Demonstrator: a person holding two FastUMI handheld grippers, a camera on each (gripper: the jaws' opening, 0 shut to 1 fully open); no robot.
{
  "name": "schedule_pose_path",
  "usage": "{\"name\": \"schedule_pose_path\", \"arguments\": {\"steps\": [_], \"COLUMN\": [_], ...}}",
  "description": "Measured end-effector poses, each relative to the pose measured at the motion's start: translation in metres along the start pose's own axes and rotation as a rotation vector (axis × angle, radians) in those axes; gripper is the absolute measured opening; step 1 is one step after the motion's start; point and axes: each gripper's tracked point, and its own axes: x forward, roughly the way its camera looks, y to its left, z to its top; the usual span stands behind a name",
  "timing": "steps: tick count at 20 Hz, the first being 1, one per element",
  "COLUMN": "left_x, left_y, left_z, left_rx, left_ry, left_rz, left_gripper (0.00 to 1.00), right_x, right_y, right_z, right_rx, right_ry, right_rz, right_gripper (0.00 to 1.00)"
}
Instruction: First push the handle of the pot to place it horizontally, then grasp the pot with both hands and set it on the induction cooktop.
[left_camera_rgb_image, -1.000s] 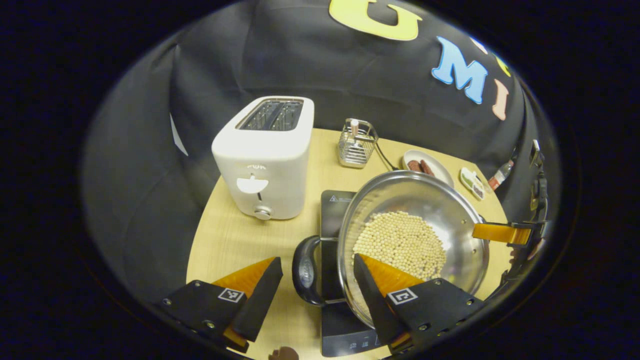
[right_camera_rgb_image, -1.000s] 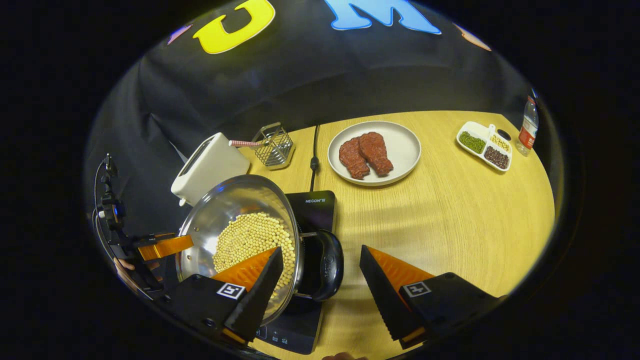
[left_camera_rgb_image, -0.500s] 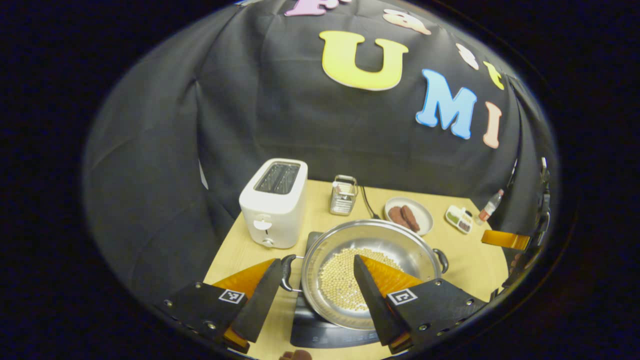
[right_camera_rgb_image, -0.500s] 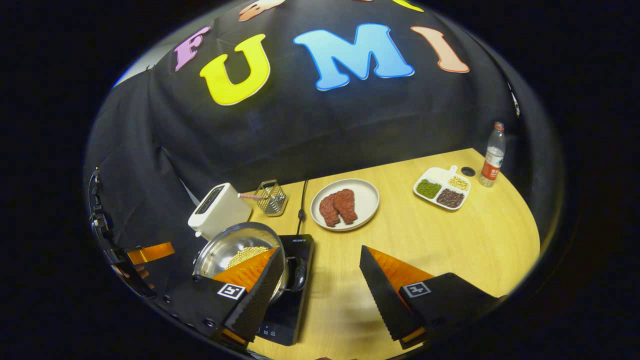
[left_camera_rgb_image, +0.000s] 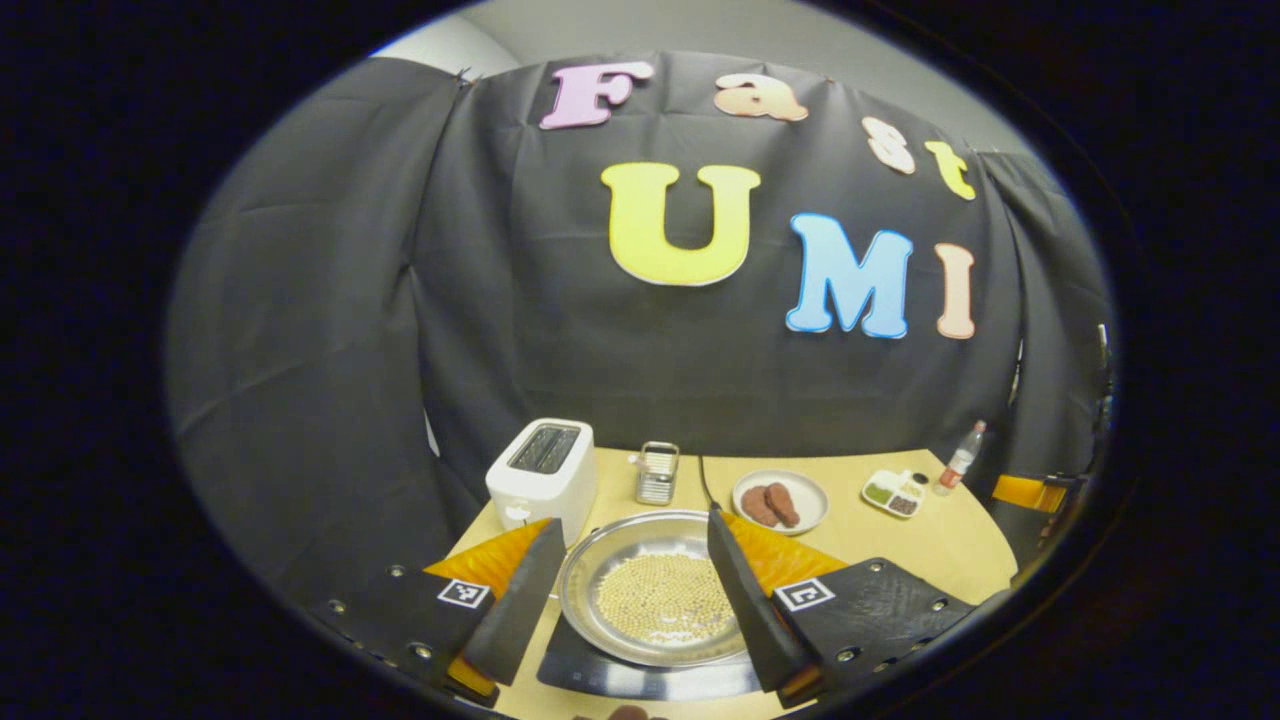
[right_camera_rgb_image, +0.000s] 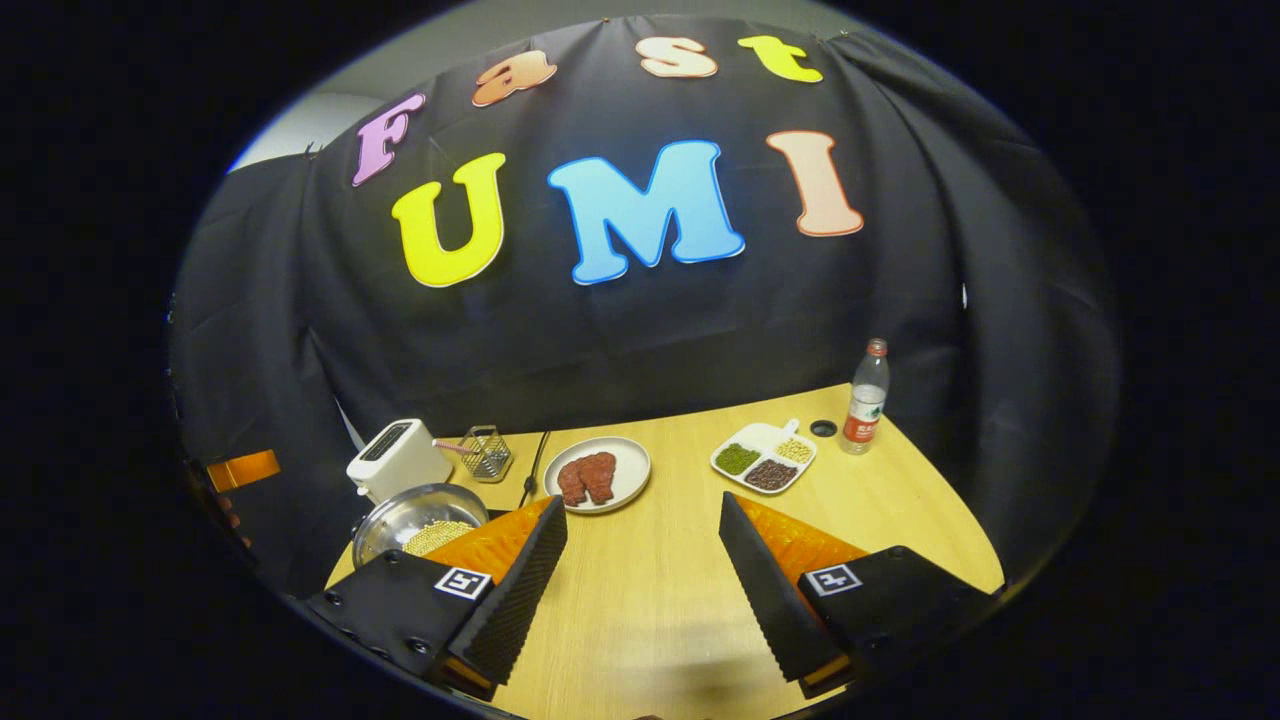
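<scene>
A steel pot (left_camera_rgb_image: 650, 590) holding pale beans sits on the black induction cooktop (left_camera_rgb_image: 610, 678) near the table's front left. Seen in the left gripper view, my left gripper (left_camera_rgb_image: 630, 585) hangs open above and short of the pot, holding nothing; its fingers hide the pot's side handles. In the right gripper view the pot (right_camera_rgb_image: 410, 518) lies far to the left, partly behind one finger. My right gripper (right_camera_rgb_image: 640, 570) is open over bare table with nothing between its fingers. Each view catches a finger of the other gripper at its edge.
Behind the pot stand a white toaster (left_camera_rgb_image: 540, 475) and a wire basket (left_camera_rgb_image: 657, 472). A plate with meat pieces (right_camera_rgb_image: 598, 475), a divided dish of beans (right_camera_rgb_image: 765, 458) and a bottle (right_camera_rgb_image: 865, 398) sit farther right on the wooden table (right_camera_rgb_image: 900, 510).
Both grippers have lifted up and drawn back from the pot, which stays on the cooktop. The pot now looks small and low in both views.
</scene>
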Motion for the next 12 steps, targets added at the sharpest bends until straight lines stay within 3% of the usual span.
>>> {"name": "schedule_pose_path", "arguments": {"steps": [4,5,6,11,12], "left_x": [-0.035,-0.046,-0.061,-0.110,-0.120], "left_y": [-0.047,-0.068,-0.088,-0.164,-0.181], "left_z": [0.032,0.037,0.042,0.065,0.065], "left_rx": [0.044,0.040,0.036,0.012,-0.011], "left_ry": [-0.105,-0.121,-0.136,-0.203,-0.207], "left_rz": [-0.014,-0.025,-0.039,-0.057,-0.062], "left_gripper": [0.82,0.87,0.82,0.82,0.87], "right_x": [-0.037,-0.047,-0.057,-0.103,-0.113], "right_y": [-0.040,-0.050,-0.058,-0.107,-0.117], "right_z": [0.026,0.034,0.040,0.077,0.084], "right_rx": [-0.013,-0.018,-0.018,-0.073,-0.093], "right_ry": [-0.082,-0.108,-0.126,-0.207,-0.219], "right_rz": [-0.046,-0.053,-0.055,-0.029,-0.034], "right_gripper": [0.98,0.98,0.98,0.98,0.98]}}
